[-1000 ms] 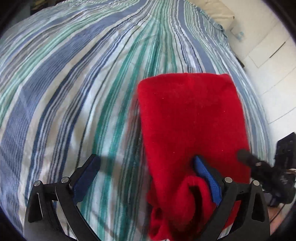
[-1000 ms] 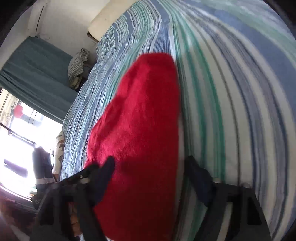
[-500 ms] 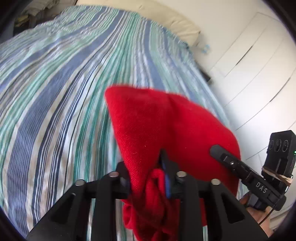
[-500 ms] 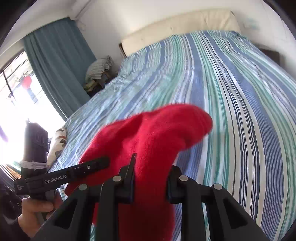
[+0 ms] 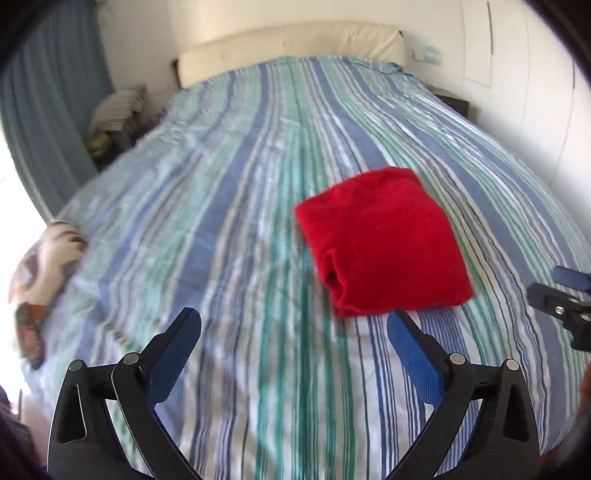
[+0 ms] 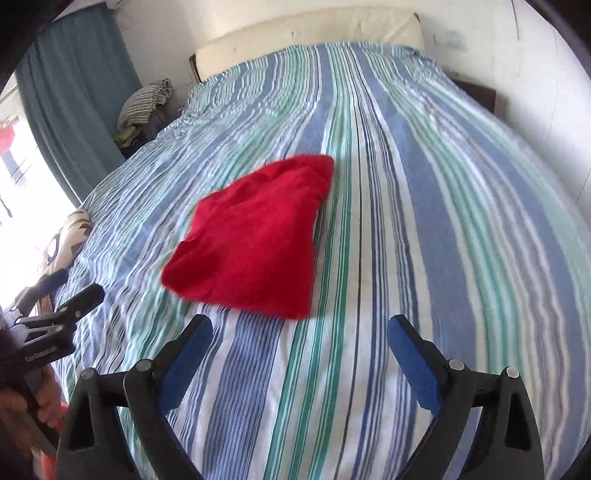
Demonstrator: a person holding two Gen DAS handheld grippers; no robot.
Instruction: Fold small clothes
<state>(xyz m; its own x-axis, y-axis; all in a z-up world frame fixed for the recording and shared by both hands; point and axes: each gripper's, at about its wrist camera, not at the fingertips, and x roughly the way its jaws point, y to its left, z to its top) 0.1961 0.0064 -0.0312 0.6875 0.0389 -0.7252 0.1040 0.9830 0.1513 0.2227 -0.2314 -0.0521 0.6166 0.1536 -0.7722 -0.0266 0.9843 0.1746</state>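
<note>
The red garment (image 5: 384, 240) lies folded into a thick, roughly square bundle on the striped bedspread (image 5: 229, 206), toward the near half of the bed, with open stripes all around it and nothing resting on top. Its rolled, open edge faces the near left corner in the left wrist view.

Both claws hang above the bed on the near side of the bundle, clear of it. The left claw (image 5: 293, 332) has just spread its jaws wide, and nothing sits between the blue pads; the right pad tip lines up just under the bundle's near edge, but I cannot tell whether it touches. The right claw (image 6: 299, 334) has likewise just let go and stands spread, only bedspread showing between its pads.

At the head of the bed a cream headboard (image 6: 310, 33) runs along the wall. A blue curtain (image 6: 74, 96) hangs at the left, with a heap of checked cloth (image 6: 146, 103) piled beside the bed below it. A patterned cushion (image 5: 40, 280) sits at the bed's left edge. White cupboard doors (image 5: 517, 66) fill the right wall.
</note>
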